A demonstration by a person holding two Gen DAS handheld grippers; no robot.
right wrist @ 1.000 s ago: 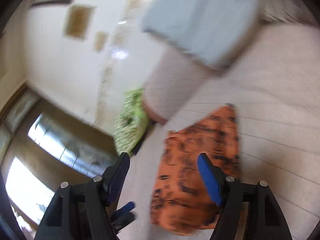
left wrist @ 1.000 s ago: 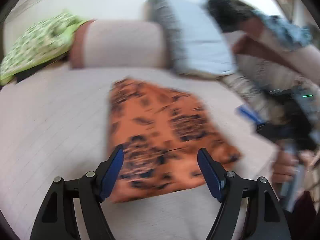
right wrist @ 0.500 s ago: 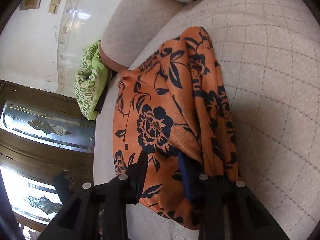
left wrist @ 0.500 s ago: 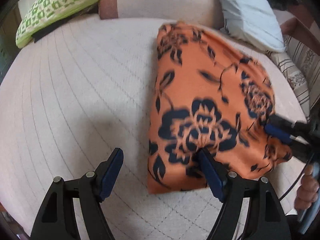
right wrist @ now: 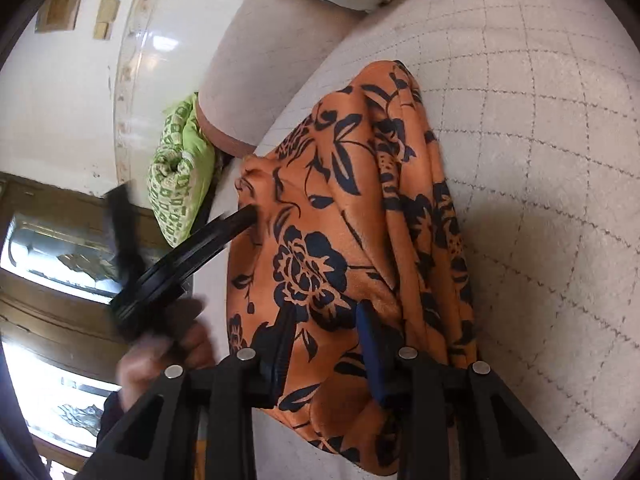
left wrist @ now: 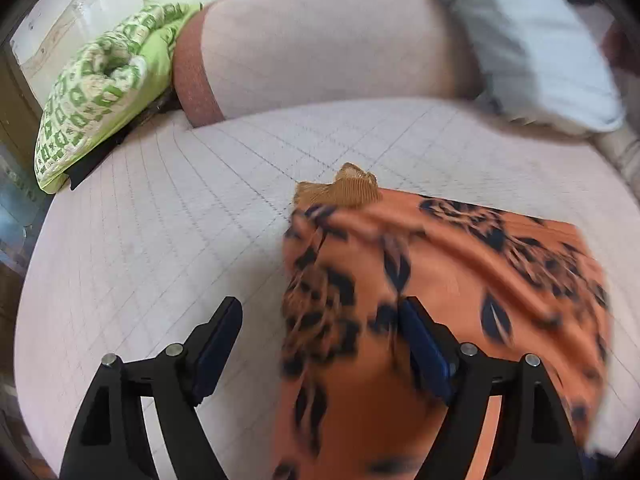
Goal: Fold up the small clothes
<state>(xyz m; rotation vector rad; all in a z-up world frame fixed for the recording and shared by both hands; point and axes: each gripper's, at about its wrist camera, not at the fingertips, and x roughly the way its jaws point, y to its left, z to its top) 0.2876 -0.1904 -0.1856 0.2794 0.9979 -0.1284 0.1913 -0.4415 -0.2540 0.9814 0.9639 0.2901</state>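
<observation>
Two grippers work one orange floral garment [right wrist: 352, 216], which lies bunched on a pale quilted bed [right wrist: 540, 160]. The right gripper [right wrist: 326, 344] pinches a fold of the cloth at its near edge, pads pressed into the fabric. The left gripper [left wrist: 320, 344] is spread and opening; its right finger lies on the garment's left edge, its left finger over bare bed, nothing clamped. A green patterned cushion [left wrist: 100, 92] sits beside a beige bolster [left wrist: 320, 48].
</observation>
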